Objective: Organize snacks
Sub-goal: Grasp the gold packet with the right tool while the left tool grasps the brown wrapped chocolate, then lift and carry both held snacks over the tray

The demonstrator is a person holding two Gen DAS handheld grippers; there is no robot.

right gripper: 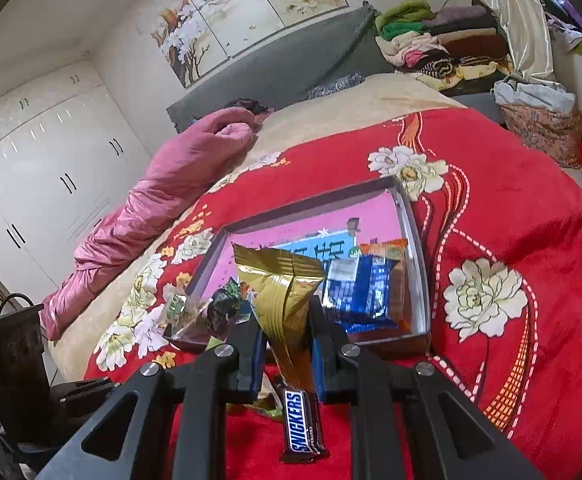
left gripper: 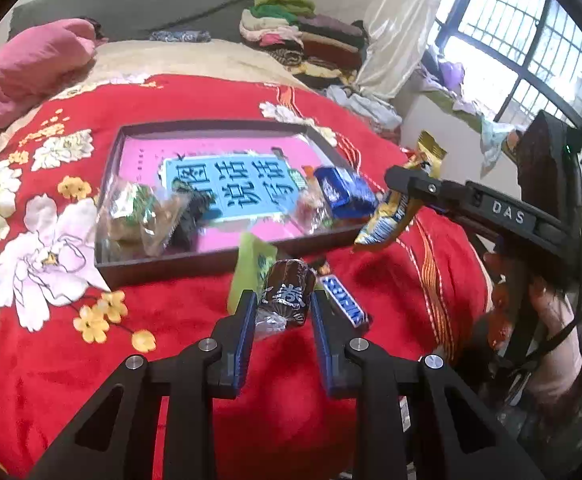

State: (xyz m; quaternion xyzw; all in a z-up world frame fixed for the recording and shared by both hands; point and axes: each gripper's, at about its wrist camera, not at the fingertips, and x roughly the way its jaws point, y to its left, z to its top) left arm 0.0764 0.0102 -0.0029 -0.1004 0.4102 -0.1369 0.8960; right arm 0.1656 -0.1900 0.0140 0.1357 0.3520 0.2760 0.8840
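Gripping a gold snack bag (right gripper: 287, 300), the right hand-held gripper (right gripper: 287, 344) hangs before the tray (right gripper: 419, 240) — the left hand-held gripper (left gripper: 283, 312) clamps a brown wrapped snack (left gripper: 287, 296) just short of it.

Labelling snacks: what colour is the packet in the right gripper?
Gold packet, clearest in the right wrist view.

Home bedroom — bed (right gripper: 331, 104), wardrobe (right gripper: 51, 152)

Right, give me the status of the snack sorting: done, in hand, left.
Done: clear-wrapped snacks and blue packets already lie in the tray. In hand: the right gripper holds a gold packet near the tray; the left gripper is closed on a dark wrapped snack. Left: the Snickers bar and a green packet lie on the red blanket.
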